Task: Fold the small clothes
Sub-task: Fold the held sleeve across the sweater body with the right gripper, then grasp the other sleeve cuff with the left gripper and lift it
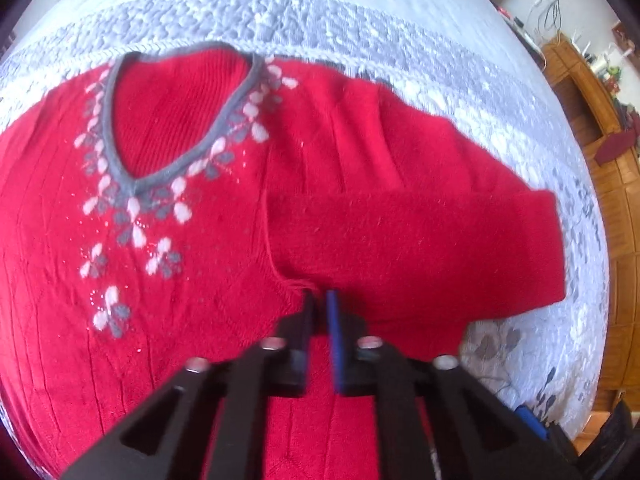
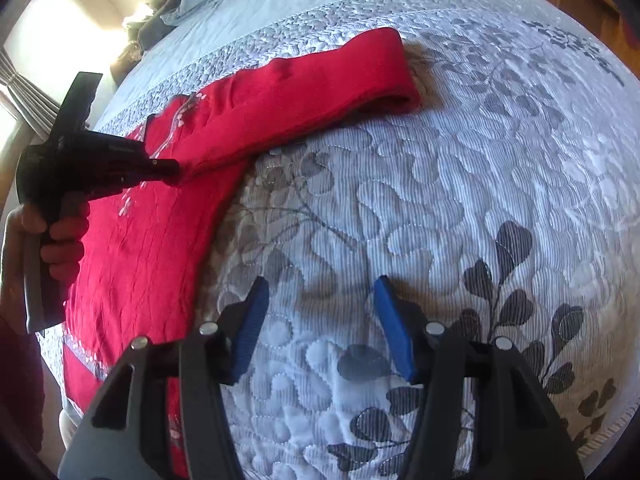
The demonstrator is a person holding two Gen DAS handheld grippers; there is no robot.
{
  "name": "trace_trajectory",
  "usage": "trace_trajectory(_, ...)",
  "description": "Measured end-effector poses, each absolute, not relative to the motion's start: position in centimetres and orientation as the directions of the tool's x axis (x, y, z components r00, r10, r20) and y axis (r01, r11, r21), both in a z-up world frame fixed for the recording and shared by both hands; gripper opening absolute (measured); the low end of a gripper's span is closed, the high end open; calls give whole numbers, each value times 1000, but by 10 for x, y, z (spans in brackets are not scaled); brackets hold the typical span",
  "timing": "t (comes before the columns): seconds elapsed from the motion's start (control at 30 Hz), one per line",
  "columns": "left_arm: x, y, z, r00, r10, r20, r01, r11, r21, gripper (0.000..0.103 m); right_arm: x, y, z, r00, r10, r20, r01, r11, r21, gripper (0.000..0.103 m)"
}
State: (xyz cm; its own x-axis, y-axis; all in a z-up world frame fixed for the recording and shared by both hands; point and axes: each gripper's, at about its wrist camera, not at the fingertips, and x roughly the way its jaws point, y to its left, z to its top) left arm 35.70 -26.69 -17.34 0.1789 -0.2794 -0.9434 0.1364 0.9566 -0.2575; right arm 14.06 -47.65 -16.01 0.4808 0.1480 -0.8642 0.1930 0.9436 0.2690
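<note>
Left wrist view: a grey-white quilted floral bedspread (image 1: 460, 60) carries a red knitted V-neck sweater (image 1: 168, 264), its sleeve (image 1: 440, 216) extending toward 3 o'clock. The left gripper (image 1: 319, 300) is pinched together on sweater fabric at the armpit seam. The right gripper (image 2: 320, 300) stands apart, empty, above the bedspread.

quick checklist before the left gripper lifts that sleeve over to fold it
1. Left gripper closed at the armpit of the red sweater: ok.
2. Fabric truly pinched between its pads: cannot tell.
3. Sleeve lying flat and stretched out on the quilt: ok.
4. Right gripper open, empty, over bare quilt: ok.
5. Sweater body spread flat, V-neck up: ok.
</note>
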Motion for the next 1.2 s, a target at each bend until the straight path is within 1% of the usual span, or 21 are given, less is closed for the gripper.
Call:
trace_trajectory(0.07, 361, -261, -164, 209, -304, -930, 122, 951, -283, 3, 139, -474, -157, 491, 145, -859, 185, 946, 265, 55)
trace_trajectory(0.13, 363, -253, -152, 261, -297, -919, 110, 954, -278, 3, 138, -473, -155, 499, 146, -854, 180, 947, 267, 55)
trace_trajectory(0.23, 371, -225, -127, 323, -316, -892, 83, 948, -306, 2, 137, -471, -154, 505, 152, -850, 173, 947, 272, 55)
trace_trajectory(0.4, 391, -155, -80, 477, -196, -857, 38, 979, -203, 2, 138, -467, -153, 509, 160, -846, 163, 947, 277, 55)
trace_trajectory(0.53, 413, -96, -72, 517, -85, -852, -44, 991, -125, 2, 140, -458, -158, 496, 144, -856, 148, 958, 247, 57)
trace_trajectory(0.67, 422, -48, -87, 528, 14, -849, -102, 994, -48, 2, 145, -450, -157, 490, 139, -861, 123, 966, 226, 57)
trace_trajectory(0.8, 433, -23, -124, 462, 2, -887, -140, 988, -71, 2, 170, -455, -142, 488, 191, -852, 128, 950, 286, 57)
trace_trajectory(0.87, 437, -19, -139, 445, 5, -896, -151, 986, -70, 3, 203, -461, -132, 470, 218, -855, 129, 942, 311, 62)
trace_trajectory(0.9, 434, -21, -146, 440, 3, -898, -158, 985, -75, 3, 220, -463, -131, 454, 244, -857, 135, 932, 337, 63)
trace_trajectory(0.93, 433, -20, -150, 439, 1, -898, -164, 983, -79, 3, 244, -466, -132, 427, 301, -853, 144, 908, 393, 63)
trace_trajectory(1.0, 432, -14, -155, 437, -13, -900, -176, 979, -100, 3, 275, -469, -138, 382, 349, -856, 165, 885, 435, 63)
trace_trajectory(1.1, 429, -11, -161, 423, -23, -906, -174, 979, -106, 3, 313, -464, -151, 309, 356, -882, 184, 887, 423, 63)
trace_trajectory(1.13, 429, -11, -165, 418, -21, -908, -167, 981, -99, 3, 321, -462, -158, 290, 372, -882, 195, 879, 435, 59)
trace_trajectory(1.2, 430, -13, -170, 405, -15, -914, -158, 984, -87, 3, 330, -460, -168, 262, 405, -876, 215, 861, 462, 24)
